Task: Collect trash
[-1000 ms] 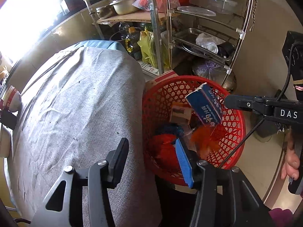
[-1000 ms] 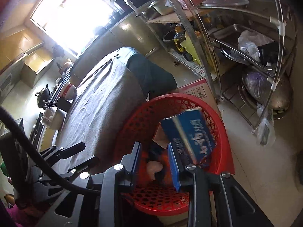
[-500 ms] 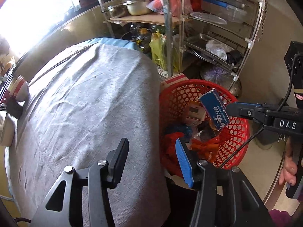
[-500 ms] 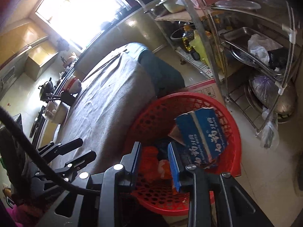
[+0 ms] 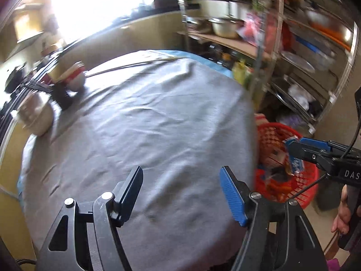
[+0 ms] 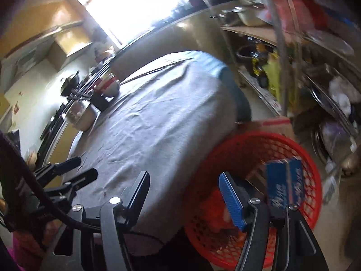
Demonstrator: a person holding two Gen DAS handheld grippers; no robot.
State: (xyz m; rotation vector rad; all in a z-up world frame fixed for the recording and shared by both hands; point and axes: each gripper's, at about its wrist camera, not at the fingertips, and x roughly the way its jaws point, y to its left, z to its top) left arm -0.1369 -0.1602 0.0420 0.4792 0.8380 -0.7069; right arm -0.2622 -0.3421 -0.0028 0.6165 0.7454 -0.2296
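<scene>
A red mesh basket (image 6: 311, 180) stands on the floor by the table's right edge; it also shows in the left wrist view (image 5: 309, 180). A blue carton (image 6: 284, 183) leans inside it on other trash, also seen in the left wrist view (image 5: 295, 164). My right gripper (image 6: 183, 194) is open and empty, over the table edge beside the basket; it shows in the left wrist view (image 5: 291, 145). My left gripper (image 5: 180, 192) is open and empty above the grey tablecloth (image 5: 146, 135); it shows in the right wrist view (image 6: 81, 169).
Bowls (image 5: 38, 115) and a red-and-white container (image 5: 72, 76) sit at the table's far left. A metal shelf rack (image 5: 300, 67) with pots and trays stands behind the basket. A cardboard box (image 6: 268, 124) sits beside the basket.
Both grippers have swung left, from over the basket toward the table. My right gripper's jaws have opened wide. The blue carton stays in the basket.
</scene>
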